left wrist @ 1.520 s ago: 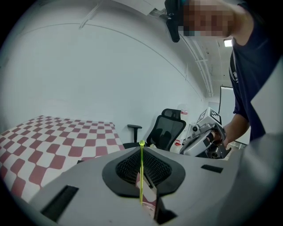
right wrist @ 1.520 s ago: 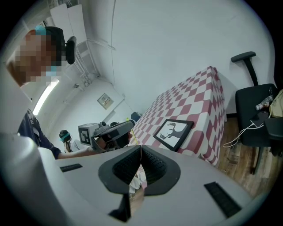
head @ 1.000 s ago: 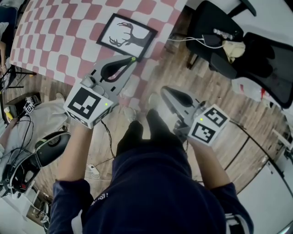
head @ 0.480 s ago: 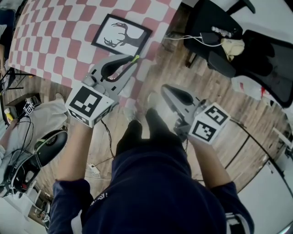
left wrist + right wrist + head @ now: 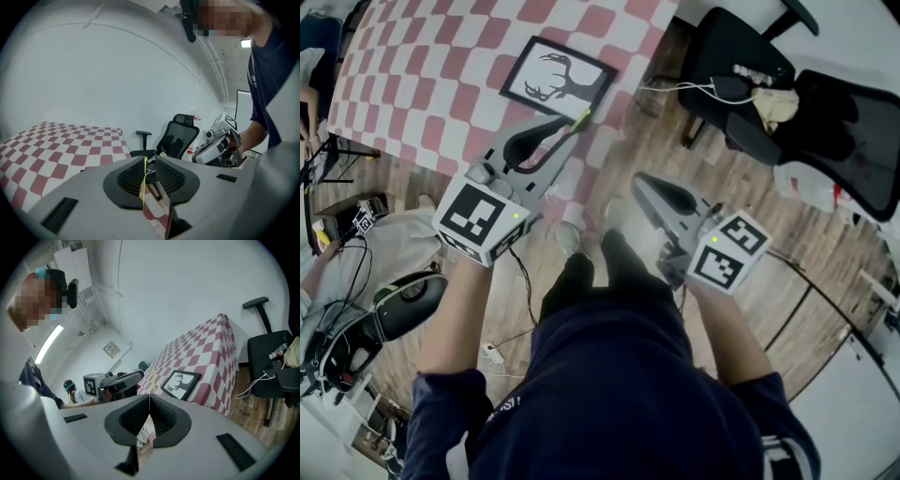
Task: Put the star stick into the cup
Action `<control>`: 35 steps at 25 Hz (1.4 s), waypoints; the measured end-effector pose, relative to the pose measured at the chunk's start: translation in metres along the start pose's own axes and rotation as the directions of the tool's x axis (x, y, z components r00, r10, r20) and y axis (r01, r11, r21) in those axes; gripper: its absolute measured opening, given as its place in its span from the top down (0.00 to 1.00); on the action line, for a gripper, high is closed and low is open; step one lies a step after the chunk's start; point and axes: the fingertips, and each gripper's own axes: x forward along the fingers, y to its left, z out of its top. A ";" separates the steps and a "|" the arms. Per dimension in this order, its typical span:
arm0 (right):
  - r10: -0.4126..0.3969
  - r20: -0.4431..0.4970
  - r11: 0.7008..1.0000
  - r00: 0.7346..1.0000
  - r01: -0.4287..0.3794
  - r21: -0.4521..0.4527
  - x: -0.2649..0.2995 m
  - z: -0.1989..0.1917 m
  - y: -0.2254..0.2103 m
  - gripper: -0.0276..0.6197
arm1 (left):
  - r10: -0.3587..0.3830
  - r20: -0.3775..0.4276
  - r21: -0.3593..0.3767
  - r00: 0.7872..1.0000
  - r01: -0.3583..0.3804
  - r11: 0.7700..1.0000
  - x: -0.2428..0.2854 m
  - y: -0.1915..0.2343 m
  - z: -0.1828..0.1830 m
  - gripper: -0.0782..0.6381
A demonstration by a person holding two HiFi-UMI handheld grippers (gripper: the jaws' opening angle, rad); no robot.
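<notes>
Person stands over a wooden plank floor [image 5: 712, 164], a gripper in each hand, both held at about waist height.

Left gripper [image 5: 572, 125]: jaws pressed together on a thin yellow-green stick [image 5: 143, 180]. The stick runs upright in the seam between the two pads. Only a short tip pokes past the jaw ends, and I cannot make out a star on it. From above, that tip hangs over the near edge of a table under a red-and-white checked tablecloth [image 5: 422, 56].

Right gripper [image 5: 639, 180]: jaws closed against each other with nothing between them. It is held over the floor, to the right of the left gripper and apart from it.

On the cloth, just beyond the stick's tip, lies a black-framed picture of a deer's head [image 5: 562, 78], flat, near the table's corner.

A black mesh office chair [image 5: 717, 47] stands past that corner, with a white cable and small items on its seat.
</notes>
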 end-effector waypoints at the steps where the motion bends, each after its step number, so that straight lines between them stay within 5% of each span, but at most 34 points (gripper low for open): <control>1: 0.003 0.004 1.000 1.000 -0.003 -0.005 0.000 0.002 0.004 0.93 | 0.006 0.003 -0.004 1.000 -0.006 1.000 -0.005 0.000 0.002 0.75; 14: 0.036 0.031 0.991 0.999 -0.031 -0.128 0.000 0.013 0.077 0.93 | 0.072 0.094 0.002 0.993 -0.073 0.997 -0.089 -0.015 0.024 0.80; 35: 0.064 0.049 0.955 0.997 -0.047 -0.292 0.001 -0.021 0.192 0.93 | 0.110 0.200 -0.083 0.974 -0.095 0.992 -0.208 -0.065 0.002 0.84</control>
